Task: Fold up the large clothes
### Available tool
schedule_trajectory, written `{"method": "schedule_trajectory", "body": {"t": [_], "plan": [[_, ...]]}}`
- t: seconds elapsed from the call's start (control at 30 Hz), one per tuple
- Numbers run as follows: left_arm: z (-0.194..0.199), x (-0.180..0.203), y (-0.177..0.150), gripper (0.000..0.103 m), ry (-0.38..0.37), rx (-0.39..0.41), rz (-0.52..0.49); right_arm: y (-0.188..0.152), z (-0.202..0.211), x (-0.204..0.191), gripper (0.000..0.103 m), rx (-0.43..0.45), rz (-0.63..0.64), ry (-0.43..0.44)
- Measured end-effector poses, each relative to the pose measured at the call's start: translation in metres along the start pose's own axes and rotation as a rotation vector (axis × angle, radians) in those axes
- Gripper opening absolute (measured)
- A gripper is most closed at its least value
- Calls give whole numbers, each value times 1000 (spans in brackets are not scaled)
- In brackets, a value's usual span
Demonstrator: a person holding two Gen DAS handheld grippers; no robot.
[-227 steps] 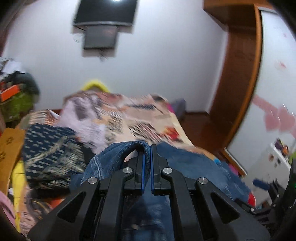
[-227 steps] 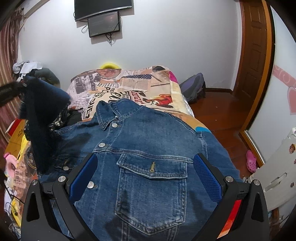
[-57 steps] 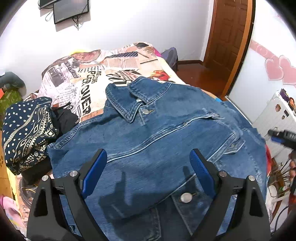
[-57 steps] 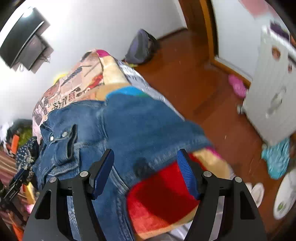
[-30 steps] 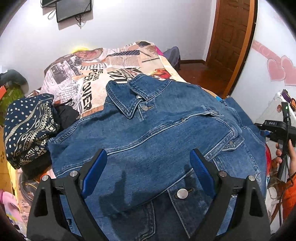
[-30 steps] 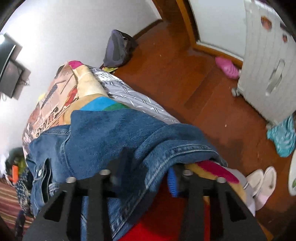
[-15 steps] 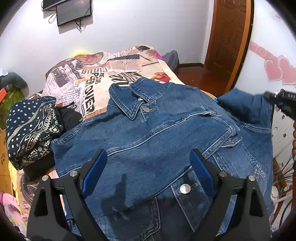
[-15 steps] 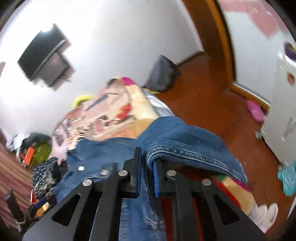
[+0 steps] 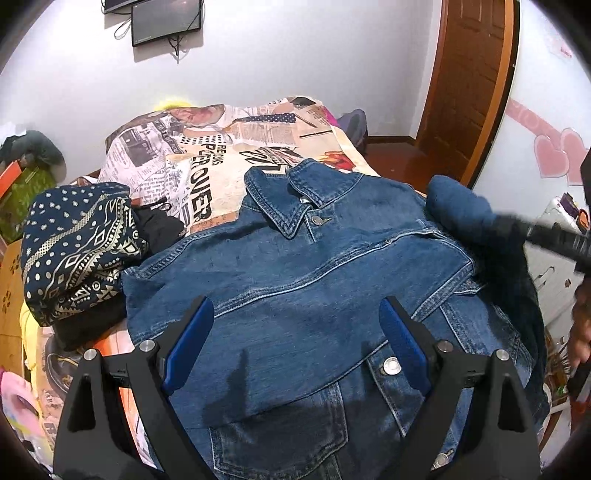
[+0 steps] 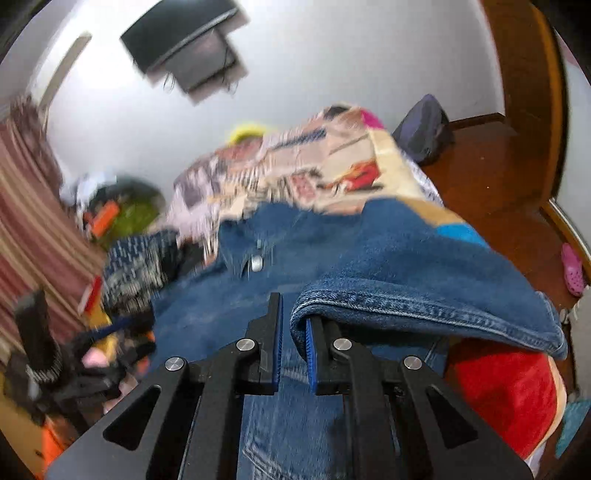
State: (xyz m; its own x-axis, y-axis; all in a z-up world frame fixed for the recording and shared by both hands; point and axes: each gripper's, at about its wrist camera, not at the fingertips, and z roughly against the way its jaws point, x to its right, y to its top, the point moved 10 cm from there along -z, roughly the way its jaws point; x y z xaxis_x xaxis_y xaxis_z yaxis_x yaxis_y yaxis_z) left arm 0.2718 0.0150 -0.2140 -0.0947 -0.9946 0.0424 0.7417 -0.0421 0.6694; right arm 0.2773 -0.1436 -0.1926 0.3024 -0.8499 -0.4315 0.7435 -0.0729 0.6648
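- Denim is the material here: a blue denim jacket (image 9: 314, 280) lies face up on the bed (image 9: 207, 177), its collar toward the upper middle of the left wrist frame and its buttoned front toward the bottom.
- The left tool (image 9: 295, 347) hangs over the lower part of the jacket at the bottom of its frame, its blue pads wide apart and holding nothing.
- The right tool (image 10: 293, 350) is at the bottom centre of its own frame, nearly closed and clamped on the hem edge of the sleeve (image 10: 424, 273), which is lifted and drapes to the right of the frame.
- My judgement: the sleeve is being carried across the chest for a fold. The cloth sits mostly on one pad, close to the tips, so the heavy denim may slip out when it is pulled.
- The right view is blurred, which suggests fast motion; a fast swing may drag the whole jacket and spoil the flat front.
- The sleeve may also land twisted or bunched, because nothing holds the shoulder down.
- The bed has a cover printed like newspaper, soft and not flat as a worktop.
- A dark patterned cloth (image 9: 77, 243) lies piled at the left of the frame, touching the jacket's edge.
- White wall with a screen (image 9: 166, 18) at the upper left; wooden door (image 9: 469, 85) at the upper right; wooden floor beside the bed.
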Motion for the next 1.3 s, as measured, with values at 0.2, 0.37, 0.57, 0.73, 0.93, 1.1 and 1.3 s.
{"method": "schedule_trajectory", "body": {"t": [0.2,0.37,0.57,0.73,0.93,1.1,1.3], "plan": [[-5,5,-6,91,-11,-18,-6,-34,-26,5,12,-140,-1,-4],[-8,11,-8,91,-20,-29,-15,-48,-16,5,25,-196,4,-34],[-8,16,-6,91,-23,-29,-22,-45,17,7,46,-154,11,-38],[-8,20,-5,91,-18,-28,-32,-32,43,28,48,-64,-36,-95],[-9,26,-3,91,-21,-28,-35,-19,63,93,71,36,-261,-213],[-13,29,-2,91,-19,-35,-41,-30,47,148,71,22,-500,-213],[-20,26,-5,91,-9,-55,-32,-45,14,170,71,-24,-647,-139]]}}
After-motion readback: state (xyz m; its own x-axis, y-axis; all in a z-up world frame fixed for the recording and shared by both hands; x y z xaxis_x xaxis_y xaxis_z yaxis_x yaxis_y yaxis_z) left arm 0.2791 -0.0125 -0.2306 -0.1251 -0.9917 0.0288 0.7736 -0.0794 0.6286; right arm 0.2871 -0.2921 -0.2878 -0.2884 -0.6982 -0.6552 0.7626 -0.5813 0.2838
